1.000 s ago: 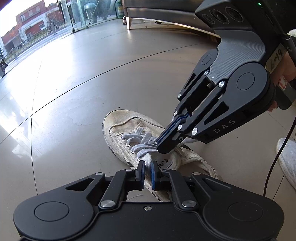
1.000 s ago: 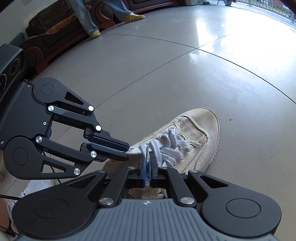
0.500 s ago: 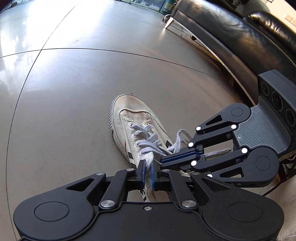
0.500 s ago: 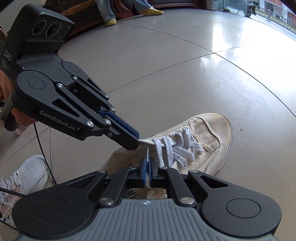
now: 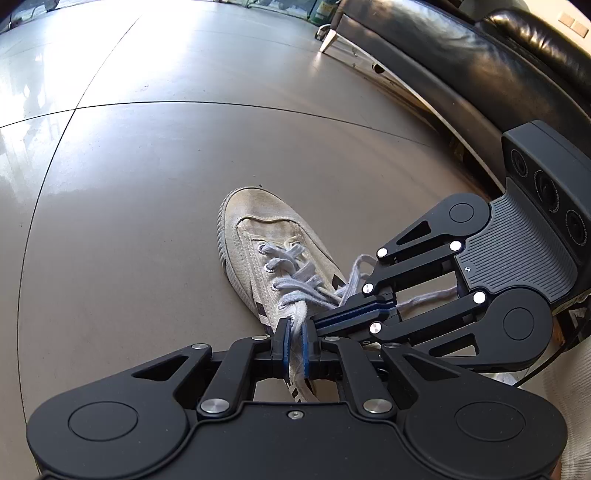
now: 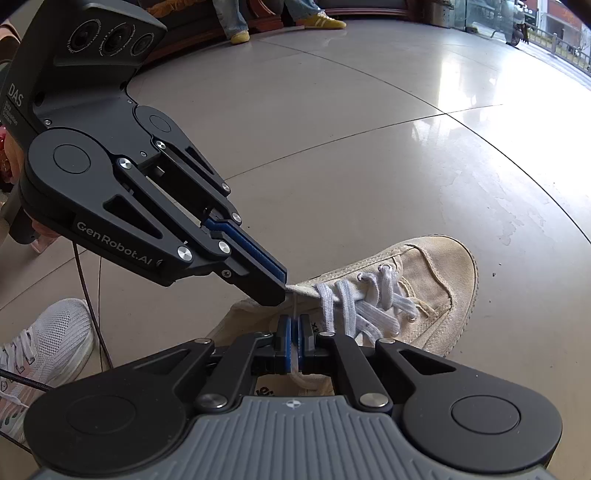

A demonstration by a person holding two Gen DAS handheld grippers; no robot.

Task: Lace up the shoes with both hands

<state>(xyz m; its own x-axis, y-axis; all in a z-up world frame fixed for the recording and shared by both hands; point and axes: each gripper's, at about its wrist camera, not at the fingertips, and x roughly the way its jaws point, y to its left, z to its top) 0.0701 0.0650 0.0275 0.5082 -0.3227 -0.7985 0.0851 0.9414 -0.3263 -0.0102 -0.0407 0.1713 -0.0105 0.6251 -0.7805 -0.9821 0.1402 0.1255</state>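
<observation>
A worn cream canvas shoe lies on the floor, toe pointing away, with a pale grey-white lace crossed through its eyelets. My left gripper is shut on a lace strand at the top of the lacing. My right gripper reaches in from the right, its tips almost touching the left ones. A loose lace strand runs back under it. In the right wrist view my right gripper is shut on a thin lace strand. There the left gripper comes down from the upper left beside the shoe, pinching lace at the top eyelets.
A black leather sofa runs along the right. A person's white mesh sneaker and a dark cable lie at the left near the shoe. Legs in yellow shoes stand far off. Glossy tiled floor surrounds the shoe.
My left gripper has rolled and shifted, so the right gripper now shows low at the right, not high. In the right view the left gripper has swung up to the upper left. Both stay shut.
</observation>
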